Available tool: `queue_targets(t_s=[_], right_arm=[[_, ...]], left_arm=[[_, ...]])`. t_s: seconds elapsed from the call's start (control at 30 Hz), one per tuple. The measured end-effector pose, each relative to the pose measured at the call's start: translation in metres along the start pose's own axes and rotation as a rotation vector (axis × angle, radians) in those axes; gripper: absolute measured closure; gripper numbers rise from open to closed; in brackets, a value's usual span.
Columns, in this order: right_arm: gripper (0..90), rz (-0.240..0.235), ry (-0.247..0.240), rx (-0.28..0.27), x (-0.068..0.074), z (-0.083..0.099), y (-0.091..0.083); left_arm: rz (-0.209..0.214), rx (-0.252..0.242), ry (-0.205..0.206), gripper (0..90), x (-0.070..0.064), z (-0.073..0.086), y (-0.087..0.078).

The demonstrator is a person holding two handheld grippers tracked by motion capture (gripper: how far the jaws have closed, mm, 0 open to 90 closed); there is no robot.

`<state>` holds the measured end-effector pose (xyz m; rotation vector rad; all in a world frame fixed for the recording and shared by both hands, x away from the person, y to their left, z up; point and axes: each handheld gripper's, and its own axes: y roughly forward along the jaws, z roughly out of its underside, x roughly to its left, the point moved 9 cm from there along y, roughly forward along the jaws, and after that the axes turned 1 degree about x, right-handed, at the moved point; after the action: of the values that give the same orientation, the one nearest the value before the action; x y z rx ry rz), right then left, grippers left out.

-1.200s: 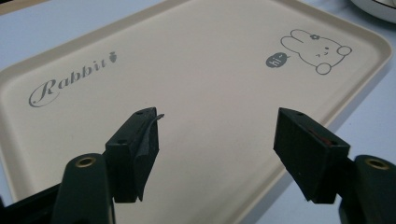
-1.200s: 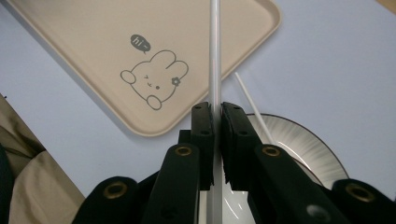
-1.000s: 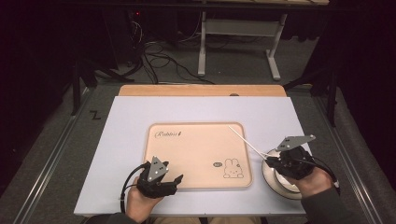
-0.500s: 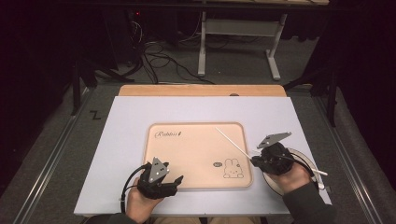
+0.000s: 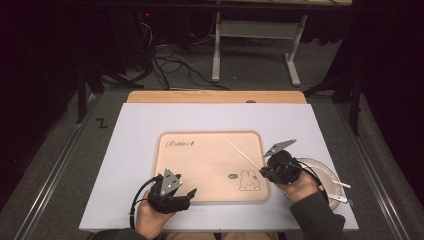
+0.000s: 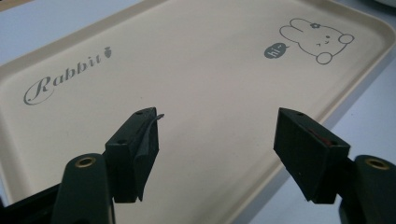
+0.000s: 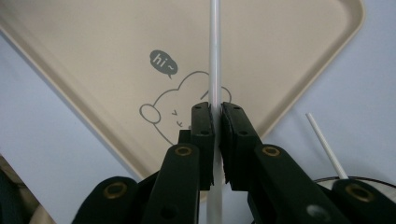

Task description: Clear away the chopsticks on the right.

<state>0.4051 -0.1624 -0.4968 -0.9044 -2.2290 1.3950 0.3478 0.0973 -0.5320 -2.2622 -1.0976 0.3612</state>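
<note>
Right gripper, jaws clamped on a white chopstick, carries it above the rabbit-print tray; its mate waits on the plate; left gripper idles, jaws apart

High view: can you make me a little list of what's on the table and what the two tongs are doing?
tray: beige tray with a rabbit drawing, flat on the white mat
right tongs: right tongs shut on a white stick, held over the tray's rabbit corner
left tongs: left tongs open, holding nothing, at the tray's near edge
plate: white plate right of the tray, with more white sticks on it
done so far: no stick lies on the tray yet
</note>
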Motion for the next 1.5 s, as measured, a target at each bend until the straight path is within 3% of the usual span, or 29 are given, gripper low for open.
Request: queue_targets(t_s=[0.33, 0.43, 1.0, 1.23, 1.5], right_arm=[[85.0, 0.006, 0.027, 0.032, 0.0, -0.011, 0.018], [85.0, 0.006, 0.054, 0.038, -0.002, -0.013, 0.026], [84.9, 0.037, 0.129, 0.129, -0.01, -0.014, 0.062], [84.8, 0.053, 0.116, 0.145, -0.01, -0.014, 0.071], [84.4, 0.028, 0.116, 0.166, -0.006, -0.013, 0.08]], left_arm=[[0.0, 0.001, 0.0, 31.4, 0.0, 0.0, 0.0], [0.001, -0.001, -0.001, 31.4, 0.0, 0.0, 0.0], [0.01, -0.002, 0.007, 31.0, -0.001, 0.0, 0.0], [0.015, -0.007, 0.021, 30.7, -0.004, 0.0, 0.0], [0.033, -0.014, 0.033, 30.6, -0.007, -0.001, -0.001]])
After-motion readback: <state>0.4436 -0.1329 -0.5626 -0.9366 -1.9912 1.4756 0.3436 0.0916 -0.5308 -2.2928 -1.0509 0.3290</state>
